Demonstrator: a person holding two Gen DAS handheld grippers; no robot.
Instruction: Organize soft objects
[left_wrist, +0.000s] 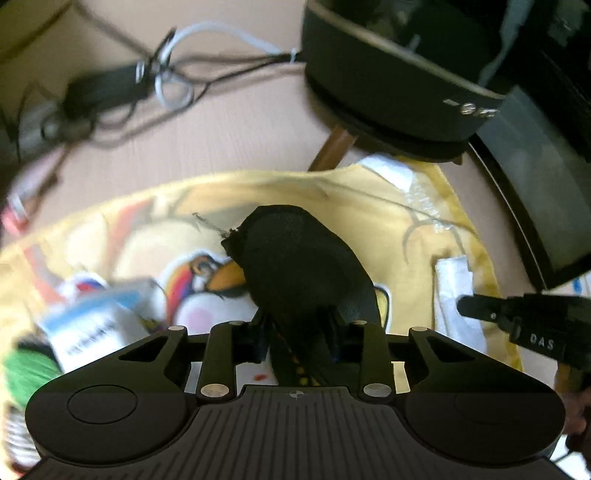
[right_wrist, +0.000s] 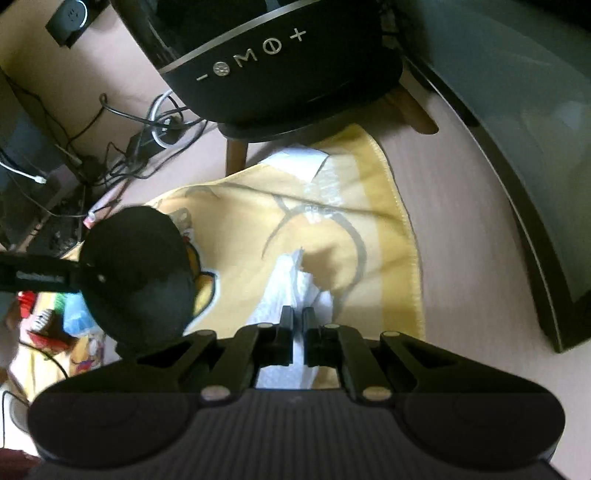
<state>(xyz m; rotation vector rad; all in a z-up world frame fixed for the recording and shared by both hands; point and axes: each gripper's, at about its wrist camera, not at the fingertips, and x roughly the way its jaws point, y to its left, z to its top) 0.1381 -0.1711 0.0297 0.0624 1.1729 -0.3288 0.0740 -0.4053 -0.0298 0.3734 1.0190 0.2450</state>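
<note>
A yellow blanket (left_wrist: 369, 199) (right_wrist: 369, 229) with a cartoon print lies on the floor. My left gripper (left_wrist: 297, 317) is shut on a black soft fabric item (left_wrist: 295, 266), held up over the blanket. In the right wrist view that item (right_wrist: 136, 273) hangs at the left with the left gripper (right_wrist: 86, 275) on it. My right gripper (right_wrist: 297, 325) is shut, pointing down at a crumpled white plastic wrapper (right_wrist: 291, 288) (left_wrist: 454, 291) on the blanket. I cannot make out whether the wrapper is pinched. In the left wrist view the right gripper (left_wrist: 476, 308) comes in from the right.
A black round appliance (left_wrist: 388, 74) (right_wrist: 277, 66) on wooden legs stands past the blanket. A dark glass panel (left_wrist: 535, 192) (right_wrist: 535, 147) lies at the right. Tangled cables (left_wrist: 166, 74) (right_wrist: 129, 155) lie at the back left. A white-blue box (left_wrist: 92, 325) and a green thing (left_wrist: 26, 369) lie at the left.
</note>
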